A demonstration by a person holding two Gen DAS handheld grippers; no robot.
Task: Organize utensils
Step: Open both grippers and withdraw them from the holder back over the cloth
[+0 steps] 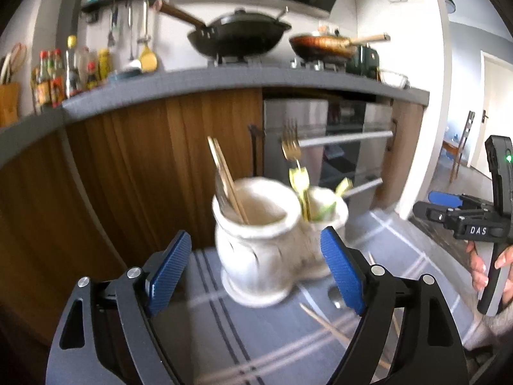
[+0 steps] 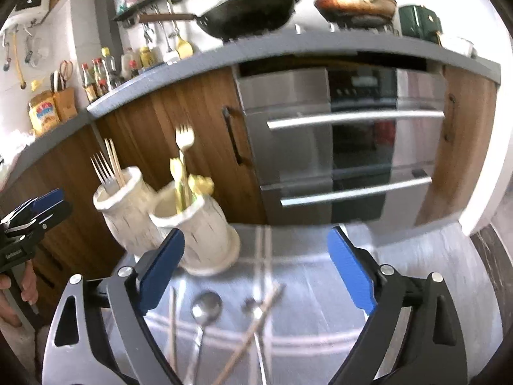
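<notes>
White ceramic makes up the two utensil holders that stand side by side, touching, on a grey striped cloth point(image 2: 320, 272) over the tabletop. The nearer holder point(image 1: 256, 240) in the left wrist view carries wooden chopsticks point(image 1: 226, 179) and a metal piece leaning against its left inner wall. The second holder point(image 2: 198, 231) carries a golden fork point(image 2: 184, 138) with its tines up, together with some yellow-green handled pieces that are too blurred to name.

The left tongs point(image 1: 256, 263) are wide open, with the blue pads apart on both sides of the nearer holder's base, and they hold nothing. The right tongs point(image 2: 256, 272) are wide open as well and empty. Below and between the right tongs, loose utensils lie on the cloth: a larger spoon point(image 2: 205, 308) with its bowl toward the holders, a smaller spoon point(image 2: 253, 308), one chopstick point(image 2: 253, 324) lying diagonally across the smaller spoon, and another thin stick point(image 2: 173, 327) to the left of the larger spoon.

A hand point(image 1: 487, 266) grips the handle of the right tool at the right edge of the left view. Behind the tabletop are wooden cabinet doors, a steel oven point(image 2: 336, 141), and a counter with a black wok point(image 1: 237, 35) and a frying pan point(image 1: 323, 45).
</notes>
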